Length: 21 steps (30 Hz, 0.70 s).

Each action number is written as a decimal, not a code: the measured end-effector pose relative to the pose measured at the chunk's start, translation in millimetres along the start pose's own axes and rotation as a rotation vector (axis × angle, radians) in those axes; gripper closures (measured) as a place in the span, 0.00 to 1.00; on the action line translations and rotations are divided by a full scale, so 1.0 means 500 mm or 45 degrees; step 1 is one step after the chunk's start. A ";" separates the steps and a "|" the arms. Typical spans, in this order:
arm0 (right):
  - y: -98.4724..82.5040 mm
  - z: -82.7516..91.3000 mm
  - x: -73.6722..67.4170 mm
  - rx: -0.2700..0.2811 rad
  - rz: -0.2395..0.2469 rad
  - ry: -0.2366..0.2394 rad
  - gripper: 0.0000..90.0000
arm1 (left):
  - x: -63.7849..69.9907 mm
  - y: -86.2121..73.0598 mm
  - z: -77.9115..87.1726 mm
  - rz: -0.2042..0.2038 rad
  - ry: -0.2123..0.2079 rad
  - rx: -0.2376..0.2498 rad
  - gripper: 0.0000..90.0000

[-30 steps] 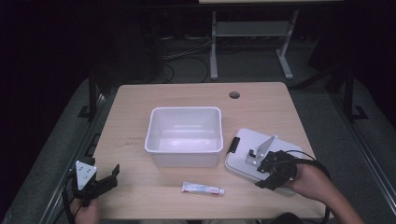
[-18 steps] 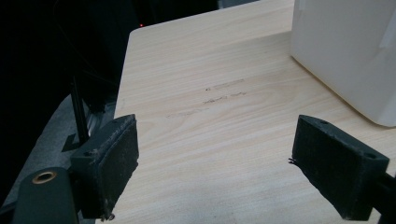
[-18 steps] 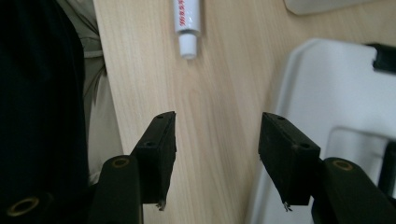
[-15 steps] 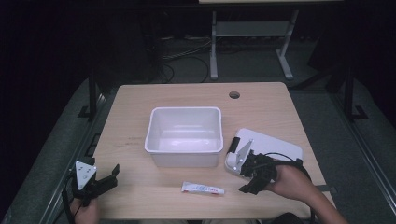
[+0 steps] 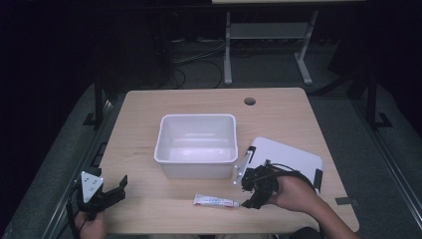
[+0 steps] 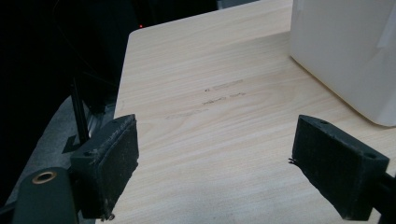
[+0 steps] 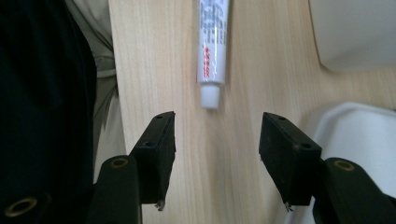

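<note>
On top of the light wooden table [image 5: 149,124] sits a white rectangular plastic tub [image 5: 196,144], open side up and empty, near the middle. Right of it lies its flat white lid [image 5: 293,159] with black clips, off the tub, so the tub looks ready to receive something. Just in front of the tub lies a small white toothpaste-style tube with red and blue print [image 5: 215,201], flat on the wood, cap end pointing toward the right gripper [image 5: 247,198].

Right gripper (low over the front edge, hand coming in from the bottom right) aims along the tube's length; in the right gripper view the tube's cap [image 7: 210,96] sits just ahead of the gap, lined up between the jaws. Jaws stand about half open, nothing between them, not touching the tube. Looks like an approach for a grasp at the cap end.

Left gripper [image 5: 122,183] rests at the front left corner, pointed toward the tub, jaws wide apart and empty, parked well clear of the tube.
</note>
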State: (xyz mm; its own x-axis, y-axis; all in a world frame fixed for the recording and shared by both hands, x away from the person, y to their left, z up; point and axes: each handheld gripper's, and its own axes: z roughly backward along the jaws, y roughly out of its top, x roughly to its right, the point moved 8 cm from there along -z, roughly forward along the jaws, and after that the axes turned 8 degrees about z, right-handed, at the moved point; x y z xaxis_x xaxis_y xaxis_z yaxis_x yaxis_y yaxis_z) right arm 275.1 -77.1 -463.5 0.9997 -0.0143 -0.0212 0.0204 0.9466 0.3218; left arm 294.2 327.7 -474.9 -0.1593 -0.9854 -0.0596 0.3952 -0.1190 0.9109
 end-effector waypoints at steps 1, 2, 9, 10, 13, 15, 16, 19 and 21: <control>0.004 -0.003 -0.001 -0.005 0.001 0.002 0.50 | 0.000 0.000 0.000 0.000 0.000 0.000 0.16; 0.008 -0.005 0.000 -0.008 0.006 0.005 0.50 | 0.000 0.000 0.000 0.000 0.001 0.000 0.16; 0.033 -0.023 0.000 -0.019 0.044 0.022 0.50 | -0.001 0.000 0.000 -0.002 0.002 0.000 0.16; 0.035 -0.025 0.001 -0.020 0.046 0.022 0.50 | -0.001 0.000 0.000 -0.001 0.002 0.000 0.16; 0.041 -0.030 0.002 -0.026 0.053 0.027 0.50 | -0.002 0.001 0.001 -0.003 0.004 0.002 0.16; 0.045 -0.033 0.002 -0.029 0.058 0.030 0.50 | -0.003 0.001 0.001 -0.004 0.004 0.003 0.16; 0.047 -0.035 0.001 -0.031 0.059 0.033 0.50 | -0.002 0.001 0.001 -0.003 0.004 0.002 0.16; 0.052 -0.040 0.002 -0.037 0.066 0.038 0.50 | -0.001 0.000 0.000 -0.003 0.002 0.001 0.16; 0.056 -0.045 0.004 -0.043 0.074 0.040 0.50 | 0.000 0.001 0.000 -0.007 0.001 0.001 0.16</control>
State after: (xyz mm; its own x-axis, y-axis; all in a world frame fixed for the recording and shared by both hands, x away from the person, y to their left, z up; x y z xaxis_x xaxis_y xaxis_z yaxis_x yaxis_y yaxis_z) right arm 277.2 -43.5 -475.8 0.9982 0.0507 -0.0335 -0.0387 0.9559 0.2910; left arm 294.3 327.7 -474.6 -0.1609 -0.9849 -0.0646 0.3935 -0.1241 0.9109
